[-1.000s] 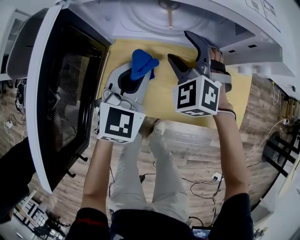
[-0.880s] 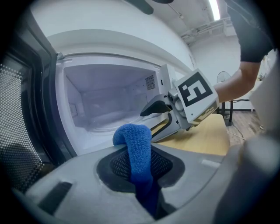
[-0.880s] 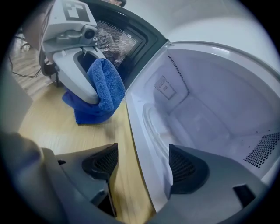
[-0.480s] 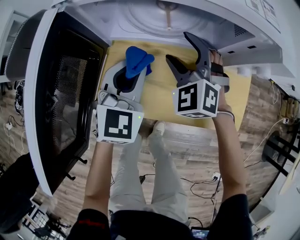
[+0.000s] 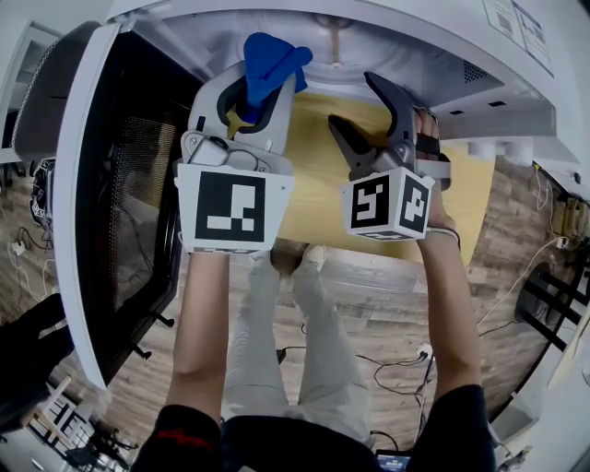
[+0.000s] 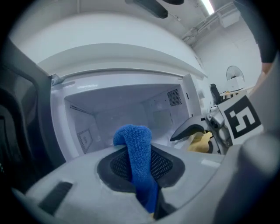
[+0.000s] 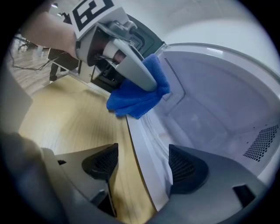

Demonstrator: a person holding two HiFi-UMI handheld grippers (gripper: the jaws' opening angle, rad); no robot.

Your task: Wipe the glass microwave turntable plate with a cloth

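My left gripper (image 5: 263,81) is shut on a blue cloth (image 5: 270,55) and holds it up at the mouth of the open white microwave (image 5: 461,64). In the left gripper view the cloth (image 6: 133,135) hangs folded between the jaws, with the cavity behind it. The glass turntable plate (image 5: 309,26) shows only faintly on the cavity floor. My right gripper (image 5: 353,101) is open and empty, just right of the left one, over the wooden table (image 5: 318,184). In the right gripper view its jaws (image 7: 142,164) straddle the microwave's front sill, and the cloth (image 7: 138,98) sits ahead to the left.
The microwave door (image 5: 120,184) stands swung open at the left, close to my left gripper. The table's front edge (image 5: 369,249) runs just under both grippers. Cables lie on the wood floor (image 5: 396,359) below.
My left gripper has lifted and moved forward with the cloth, from over the table to the microwave opening. The right gripper has barely moved and stays open.
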